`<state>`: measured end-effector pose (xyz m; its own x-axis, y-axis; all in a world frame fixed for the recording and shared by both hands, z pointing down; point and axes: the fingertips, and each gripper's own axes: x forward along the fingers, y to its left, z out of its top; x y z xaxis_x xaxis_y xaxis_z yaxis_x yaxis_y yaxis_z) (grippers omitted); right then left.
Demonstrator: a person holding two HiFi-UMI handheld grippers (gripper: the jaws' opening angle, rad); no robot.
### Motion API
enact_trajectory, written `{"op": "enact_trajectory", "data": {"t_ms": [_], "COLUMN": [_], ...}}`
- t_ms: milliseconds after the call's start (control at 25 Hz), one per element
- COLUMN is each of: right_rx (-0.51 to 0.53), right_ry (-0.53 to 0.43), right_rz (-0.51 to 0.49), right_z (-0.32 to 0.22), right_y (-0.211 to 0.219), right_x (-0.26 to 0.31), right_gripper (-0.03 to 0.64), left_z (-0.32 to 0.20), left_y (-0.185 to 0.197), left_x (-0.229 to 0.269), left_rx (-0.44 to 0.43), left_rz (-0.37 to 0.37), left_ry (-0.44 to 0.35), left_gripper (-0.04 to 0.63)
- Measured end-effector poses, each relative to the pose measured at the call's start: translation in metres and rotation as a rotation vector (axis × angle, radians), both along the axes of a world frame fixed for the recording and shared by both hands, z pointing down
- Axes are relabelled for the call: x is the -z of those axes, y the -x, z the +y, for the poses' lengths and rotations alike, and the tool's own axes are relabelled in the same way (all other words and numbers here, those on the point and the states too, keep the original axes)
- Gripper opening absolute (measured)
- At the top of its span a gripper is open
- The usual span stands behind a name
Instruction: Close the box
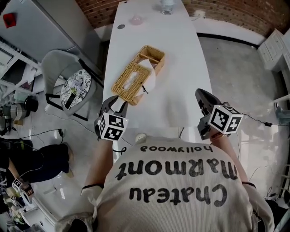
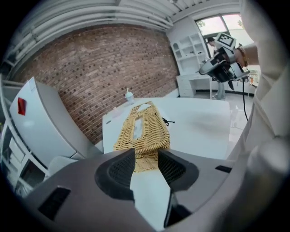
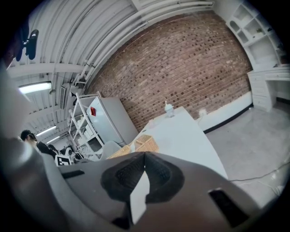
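A woven wicker box [image 1: 137,75] lies at an angle in the middle of the long white table [image 1: 181,68]. Its slotted lid [image 1: 131,79] lies along the top, and the far end [image 1: 152,55] shows an open hollow. White paper [image 1: 151,80] sticks out at its right side. My left gripper [image 1: 115,104] hovers at the table's near left edge, just short of the box's near end, open and empty. In the left gripper view the box [image 2: 142,130] sits right beyond the gripper [image 2: 146,152]. My right gripper [image 1: 203,96] is at the near right edge, shut and empty [image 3: 144,155].
A glass [image 1: 167,6], a pink object [image 1: 137,19] and a small dark disc [image 1: 121,26] sit at the table's far end. A grey chair [image 1: 68,84] stands left of the table, white drawers [image 1: 274,47] at the right. Cables trail on the floor.
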<state>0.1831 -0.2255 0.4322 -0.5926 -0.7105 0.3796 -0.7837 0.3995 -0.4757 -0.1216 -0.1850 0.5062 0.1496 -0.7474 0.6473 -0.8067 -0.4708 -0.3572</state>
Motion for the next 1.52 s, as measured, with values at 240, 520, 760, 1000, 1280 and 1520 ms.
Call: {"op": "enact_trajectory", "data": {"t_ms": [240,520,760,1000,1280,1520], "right_rx": [0.067,0.15,0.215,0.236,0.24,0.186], "right_ry": [0.046,0.085,0.017,-0.082,-0.088,-0.081], "right_rz": [-0.012,-0.086,-0.113,-0.067,-0.012,0.011], "right_z": [0.022,0.046,0.061,0.084,0.132,0.161], "right_y": [0.005,0.04,0.079,0.126,0.167,0.179], "right_x": [-0.025,-0.03,-0.009,0.012,0.017,0.014], "right_gripper": [0.003,0.003,0.003,0.003,0.003,0.003], "left_z": [0.023,0.046,0.055,0.094,0.131,0.161], "left_y": [-0.011,-0.047,-0.049,-0.014,0.02,0.041], "left_x": [0.007,0.053,0.1,0.101,0.112,0.107], "left_rx": [0.162,0.321,0.319,0.366,0.323,0.281], "left_rz": [0.212,0.8,0.932,0.916,0.884,0.849], "left_ry": [-0.014,-0.021,-0.167,-0.181,-0.181,-0.163], "left_gripper": [0.153,0.025,0.005,0.003,0.003,0.003]}}
